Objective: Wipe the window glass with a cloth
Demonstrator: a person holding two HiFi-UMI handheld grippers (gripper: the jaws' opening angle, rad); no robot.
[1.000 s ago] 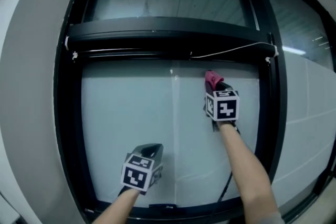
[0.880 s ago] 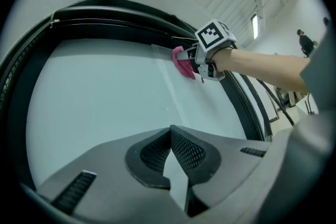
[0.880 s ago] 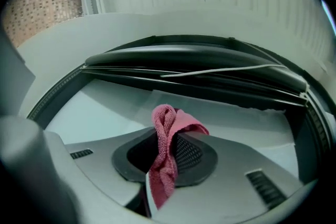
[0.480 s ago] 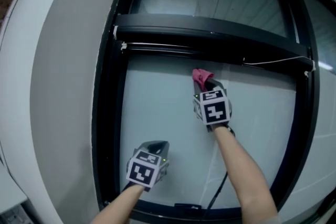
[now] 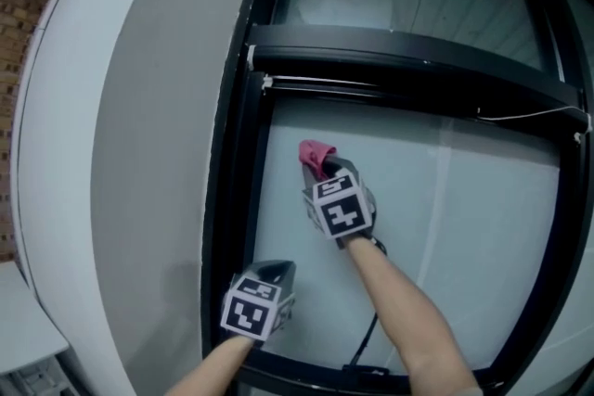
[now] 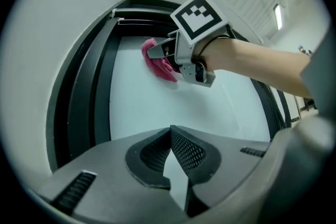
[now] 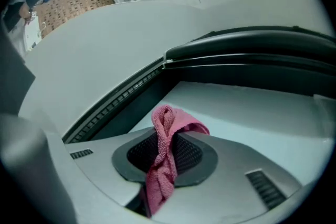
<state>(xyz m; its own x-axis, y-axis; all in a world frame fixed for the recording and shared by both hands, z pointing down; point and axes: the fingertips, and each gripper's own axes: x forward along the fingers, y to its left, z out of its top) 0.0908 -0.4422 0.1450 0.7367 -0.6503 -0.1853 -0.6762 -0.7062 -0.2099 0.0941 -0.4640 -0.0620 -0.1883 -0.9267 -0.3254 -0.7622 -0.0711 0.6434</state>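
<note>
Head view: pink cloth (image 5: 316,154) lies against the window glass (image 5: 445,227), near the left upright of the black window frame (image 5: 234,227), pinched in the right gripper (image 5: 327,168). The left gripper (image 5: 276,270) hangs lower on the pane, closer to that upright.

Left gripper view: its 2 jaws are pressed together at the tips with nothing between them, and they point at bare glass to the right of the upright. Higher up the pane, the right gripper shows with the cloth bunched ahead of it on the glass.

Right gripper view: the 2 jaws clamp the twisted cloth at its middle. 1 end is folded over the tips and the other trails back. The upright runs close by on the left.

The wiping stroke probably goes best with the folded end kept flat on the glass under even pressure, passes overlapping, and the hard jaw tips kept off the pane and clear of the upright.
</note>
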